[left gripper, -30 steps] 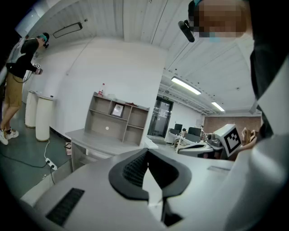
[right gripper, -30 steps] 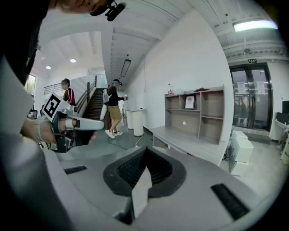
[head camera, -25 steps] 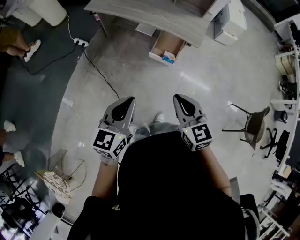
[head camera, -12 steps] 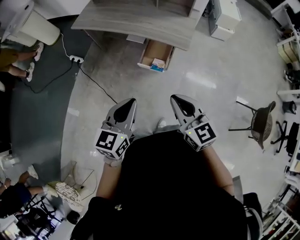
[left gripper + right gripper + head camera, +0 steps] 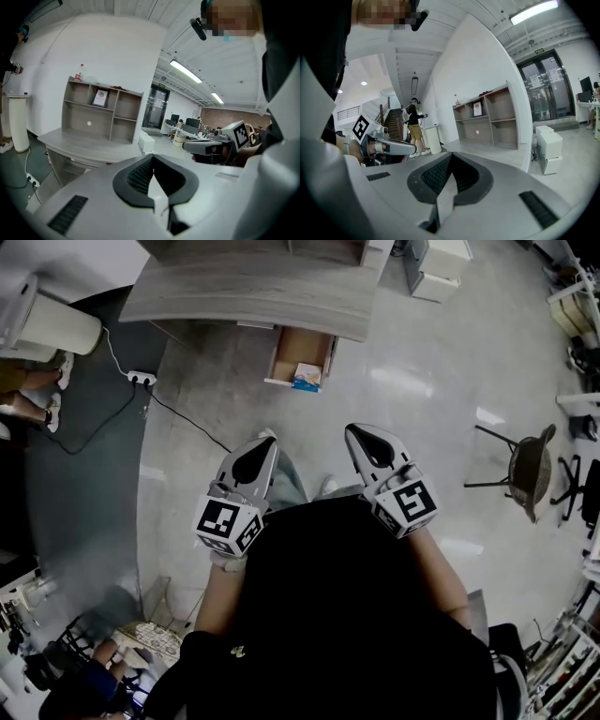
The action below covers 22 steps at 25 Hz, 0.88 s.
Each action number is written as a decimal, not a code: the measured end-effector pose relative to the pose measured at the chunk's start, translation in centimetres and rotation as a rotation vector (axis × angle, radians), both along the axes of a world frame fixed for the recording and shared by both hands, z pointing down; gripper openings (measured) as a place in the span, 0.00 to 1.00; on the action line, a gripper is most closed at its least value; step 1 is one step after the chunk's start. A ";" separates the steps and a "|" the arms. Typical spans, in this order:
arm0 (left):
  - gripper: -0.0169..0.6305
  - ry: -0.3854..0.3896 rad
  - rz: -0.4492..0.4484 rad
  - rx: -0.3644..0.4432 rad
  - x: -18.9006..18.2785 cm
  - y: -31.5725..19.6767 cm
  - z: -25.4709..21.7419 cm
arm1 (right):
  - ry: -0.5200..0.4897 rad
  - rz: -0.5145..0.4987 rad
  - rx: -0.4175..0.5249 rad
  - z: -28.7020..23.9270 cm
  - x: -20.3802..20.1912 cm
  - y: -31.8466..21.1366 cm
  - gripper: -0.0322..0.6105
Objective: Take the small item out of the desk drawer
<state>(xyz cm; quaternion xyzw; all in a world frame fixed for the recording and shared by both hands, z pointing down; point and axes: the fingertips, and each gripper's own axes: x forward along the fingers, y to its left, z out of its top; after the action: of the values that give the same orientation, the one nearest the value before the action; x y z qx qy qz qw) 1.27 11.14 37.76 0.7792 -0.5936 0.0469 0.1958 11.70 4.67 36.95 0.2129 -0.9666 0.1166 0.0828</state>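
Your grey left gripper (image 5: pixel 264 441) and grey right gripper (image 5: pixel 356 432): both closed, empty. Open light-wood desk drawer (image 5: pixel 295 351) holds small blue-white item (image 5: pixel 306 383).

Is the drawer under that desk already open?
Yes, the head view shows the drawer jutting out from under the desk, its inside exposed with a small blue item in it.

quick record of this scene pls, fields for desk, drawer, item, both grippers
desk: grey wood top, far side of the floor
drawer: pulled open under the desk's front edge
small item: blue and white, at the drawer's near end
left gripper: shut, empty, short of the drawer
right gripper: shut, empty, short of the drawer
power strip: on floor left of drawer, cable attached
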 end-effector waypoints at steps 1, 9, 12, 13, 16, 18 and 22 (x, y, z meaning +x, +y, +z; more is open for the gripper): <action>0.04 0.001 0.013 -0.001 -0.7 -0.7 0.1 | 0.009 0.021 -0.011 0.1 -0.5 -0.8 0.05; 0.04 0.028 0.151 0.010 -8.7 -7.1 0.7 | 0.088 0.144 -0.004 0.0 -8.5 -6.2 0.05; 0.04 0.032 0.206 0.015 -11.2 -9.2 0.8 | 0.090 0.205 0.000 -0.4 -10.9 -8.2 0.05; 0.04 0.039 0.223 0.014 -11.9 -9.8 0.9 | 0.090 0.217 0.002 -0.5 -11.6 -8.7 0.05; 0.04 0.046 0.280 0.000 -13.8 -11.7 1.5 | 0.086 0.259 0.013 -1.1 -13.7 -10.3 0.05; 0.04 0.039 0.319 -0.012 -14.9 -12.7 2.1 | 0.083 0.293 0.006 -1.2 -14.6 -11.1 0.05; 0.04 0.033 0.395 -0.033 -16.0 -14.4 3.2 | 0.092 0.382 -0.015 -0.4 -15.0 -11.9 0.05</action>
<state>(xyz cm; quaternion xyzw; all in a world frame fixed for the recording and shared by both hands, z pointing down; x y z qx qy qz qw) -14.72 -3.30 40.95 0.8778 -0.4250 0.0815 0.2053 -3.32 -7.19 36.55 0.3969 -0.9029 0.1275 0.1050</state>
